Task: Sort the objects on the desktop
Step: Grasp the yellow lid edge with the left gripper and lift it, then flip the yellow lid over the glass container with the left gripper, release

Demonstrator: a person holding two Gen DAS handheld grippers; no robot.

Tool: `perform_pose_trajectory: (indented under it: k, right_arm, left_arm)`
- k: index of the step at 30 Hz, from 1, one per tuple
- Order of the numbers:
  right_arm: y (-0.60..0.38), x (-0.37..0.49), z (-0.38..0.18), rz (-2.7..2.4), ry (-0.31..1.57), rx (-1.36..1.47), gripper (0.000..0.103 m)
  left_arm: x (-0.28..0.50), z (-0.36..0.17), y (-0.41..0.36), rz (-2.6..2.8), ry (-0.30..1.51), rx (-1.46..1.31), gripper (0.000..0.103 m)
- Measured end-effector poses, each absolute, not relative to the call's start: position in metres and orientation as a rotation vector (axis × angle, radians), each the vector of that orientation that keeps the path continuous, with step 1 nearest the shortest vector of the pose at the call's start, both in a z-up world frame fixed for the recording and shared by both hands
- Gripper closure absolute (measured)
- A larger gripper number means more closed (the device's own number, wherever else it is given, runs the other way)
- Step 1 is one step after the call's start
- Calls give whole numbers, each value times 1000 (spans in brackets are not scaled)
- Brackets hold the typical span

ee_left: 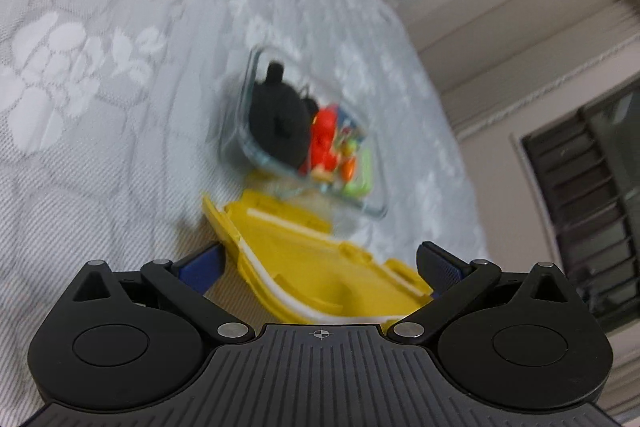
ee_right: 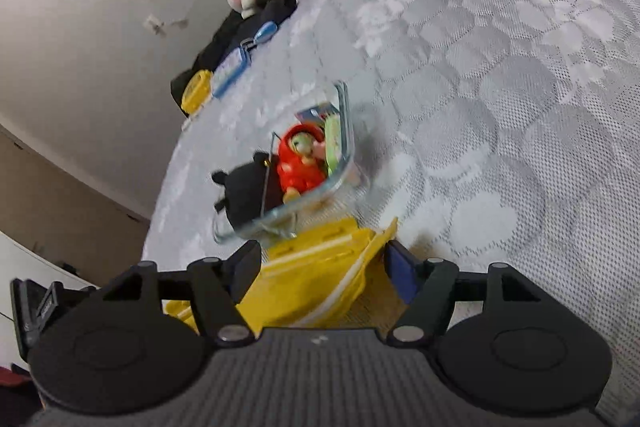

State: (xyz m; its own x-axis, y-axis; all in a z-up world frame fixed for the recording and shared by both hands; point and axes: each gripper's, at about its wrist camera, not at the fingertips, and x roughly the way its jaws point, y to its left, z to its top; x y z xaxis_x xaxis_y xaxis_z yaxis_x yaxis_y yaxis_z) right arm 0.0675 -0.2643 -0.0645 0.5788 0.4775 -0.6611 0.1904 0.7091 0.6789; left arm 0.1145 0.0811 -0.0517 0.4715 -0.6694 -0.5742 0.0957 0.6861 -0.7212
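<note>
Sitting between both pairs of fingers, the yellow lid (ee_left: 320, 267) lies tilted on the patterned cloth (ee_left: 100, 67), just before the glass container (ee_left: 304, 139) filled with a black toy (ee_left: 276, 119) and a red figure (ee_left: 324, 139). The left gripper (ee_left: 320, 263) and right gripper (ee_right: 324, 267) bracket its edges; whether either truly clamps it, I cannot tell. Uneven pressure could let the lid slip or knock the container.

Yellow lid (ee_left: 320, 267) seemingly between tongs, glass container (ee_right: 304, 179) beyond
</note>
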Motion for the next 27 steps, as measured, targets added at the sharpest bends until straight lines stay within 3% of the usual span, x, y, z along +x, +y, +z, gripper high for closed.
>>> perform_pose_trajectory:
  k: [5,8,27]
  right_arm:
    - [-269,78,-64,179,909,843,32]
    - [-272,86,-65,174,863,893,25]
    - [-270,128,-84,107,735,904,22]
  left_arm:
    - [125,-50,86,-494,916,-762,0]
    - [130,-48,89,-477,874,-807,0]
    - [182,-69,81,-362,771,-910,0]
